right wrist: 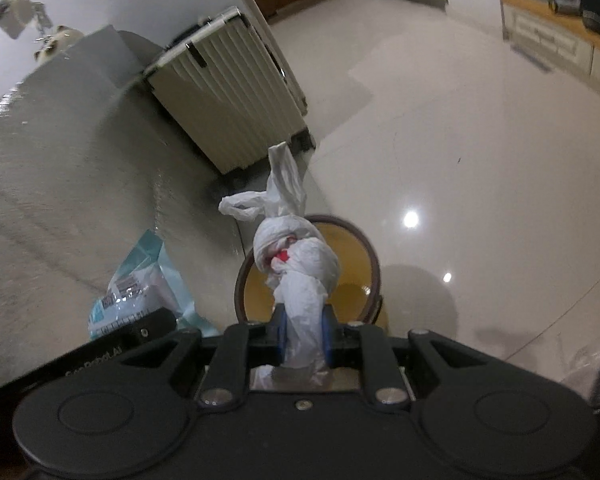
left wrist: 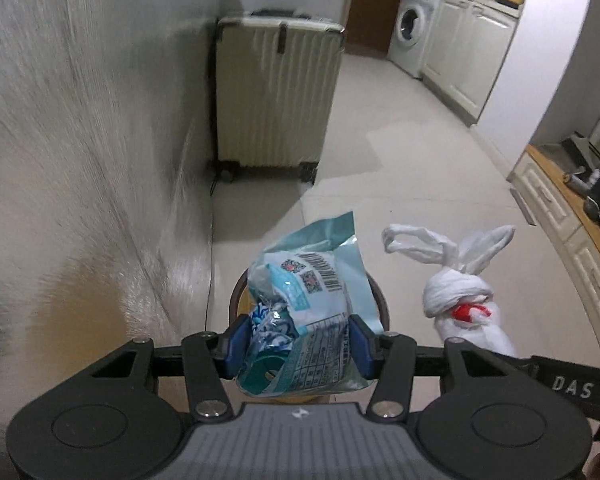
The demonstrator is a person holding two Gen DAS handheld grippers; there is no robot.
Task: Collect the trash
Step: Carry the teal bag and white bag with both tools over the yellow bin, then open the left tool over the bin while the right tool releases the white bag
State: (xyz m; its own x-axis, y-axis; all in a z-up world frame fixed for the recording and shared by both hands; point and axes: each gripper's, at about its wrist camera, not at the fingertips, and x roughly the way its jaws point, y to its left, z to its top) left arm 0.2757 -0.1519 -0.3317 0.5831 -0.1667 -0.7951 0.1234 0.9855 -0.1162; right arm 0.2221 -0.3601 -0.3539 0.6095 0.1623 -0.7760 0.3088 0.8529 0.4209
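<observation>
My left gripper (left wrist: 298, 344) is shut on a crumpled teal and white snack wrapper (left wrist: 312, 300), held just above a round brown-rimmed bin (left wrist: 236, 292) with a yellow inside. In the left wrist view the knotted white plastic bag (left wrist: 456, 292) hangs to the right of the wrapper. My right gripper (right wrist: 305, 338) is shut on that knotted white bag (right wrist: 296, 252), which shows a bit of red at the knot and hangs over the bin (right wrist: 374, 264). The wrapper (right wrist: 140, 292) appears at the left in the right wrist view.
A cream ribbed suitcase (left wrist: 272, 92) stands against the wall behind the bin. A shiny grey wall or cabinet face (left wrist: 80, 140) runs along the left. Pale glossy floor (right wrist: 480, 160) spreads right. A washing machine (left wrist: 412, 36) and white cabinets (left wrist: 472, 52) lie far back; a low drawer unit (left wrist: 560, 216) sits right.
</observation>
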